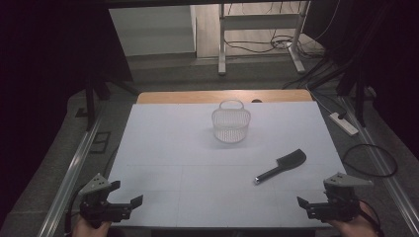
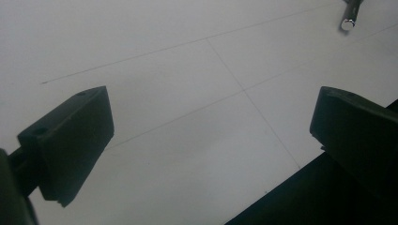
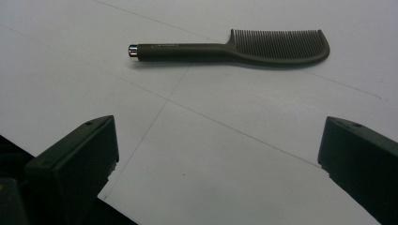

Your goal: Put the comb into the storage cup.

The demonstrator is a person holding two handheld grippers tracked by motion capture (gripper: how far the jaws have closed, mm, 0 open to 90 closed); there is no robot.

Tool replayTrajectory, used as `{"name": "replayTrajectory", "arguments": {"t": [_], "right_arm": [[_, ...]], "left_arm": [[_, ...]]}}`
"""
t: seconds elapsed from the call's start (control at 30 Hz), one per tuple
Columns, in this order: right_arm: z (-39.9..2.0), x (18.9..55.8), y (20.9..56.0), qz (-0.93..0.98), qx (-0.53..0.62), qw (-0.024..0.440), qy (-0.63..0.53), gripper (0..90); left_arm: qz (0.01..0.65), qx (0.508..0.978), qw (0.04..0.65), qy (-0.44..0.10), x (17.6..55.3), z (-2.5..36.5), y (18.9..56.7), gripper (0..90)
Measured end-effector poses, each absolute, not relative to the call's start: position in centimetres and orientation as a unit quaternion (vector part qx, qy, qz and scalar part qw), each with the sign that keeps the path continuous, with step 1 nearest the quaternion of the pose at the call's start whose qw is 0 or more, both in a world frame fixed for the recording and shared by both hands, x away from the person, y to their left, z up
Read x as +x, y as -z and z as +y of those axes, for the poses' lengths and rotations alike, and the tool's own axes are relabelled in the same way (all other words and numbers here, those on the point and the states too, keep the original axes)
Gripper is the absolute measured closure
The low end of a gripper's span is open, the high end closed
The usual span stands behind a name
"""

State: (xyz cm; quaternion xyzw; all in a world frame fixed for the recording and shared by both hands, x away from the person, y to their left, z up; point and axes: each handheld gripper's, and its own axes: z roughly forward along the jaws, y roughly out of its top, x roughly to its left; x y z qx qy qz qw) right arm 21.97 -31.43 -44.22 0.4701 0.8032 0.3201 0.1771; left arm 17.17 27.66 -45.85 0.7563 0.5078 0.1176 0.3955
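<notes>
1. The white table top spreads wide and bare between the two grippers; its near edge runs under both of them, and a strip of bare wood shows along its far edge
2. The white mesh basket stands upright near the far middle, well apart from both grippers, with open surface on every side; what lies inside it is too small to make out
3. The black comb lies flat on the right half, between the basket and the right gripper, touching neither. Its silver-capped handle end points toward the near middle of the table and its teeth face away from the right gripper. In the left gripper view the handle tip alone shows at the top edge, the rest cut off
4. The left gripper sits at the near left corner, jaws wide apart, nothing between them
5. The right gripper sits at the near right corner, jaws likewise spread and empty, with bare table between it and the comb
</notes>
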Motion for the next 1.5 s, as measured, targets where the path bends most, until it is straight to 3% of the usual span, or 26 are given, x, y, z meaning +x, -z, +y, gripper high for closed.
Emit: {"name": "replayTrajectory", "arguments": {"t": [0.6,1.5], "right_arm": [[-31.1,24.0,43.8,0.807,0.466,0.146,-0.333,0.0],[-29.6,26.5,43.9,0.822,0.452,0.135,-0.321,0.0]], "left_arm": [[0.511,0.752,0.399,-0.116,17.1,27.8,45.9,0.9],[0.511,0.753,0.399,-0.114,17.2,27.8,45.9,1.3]]}}
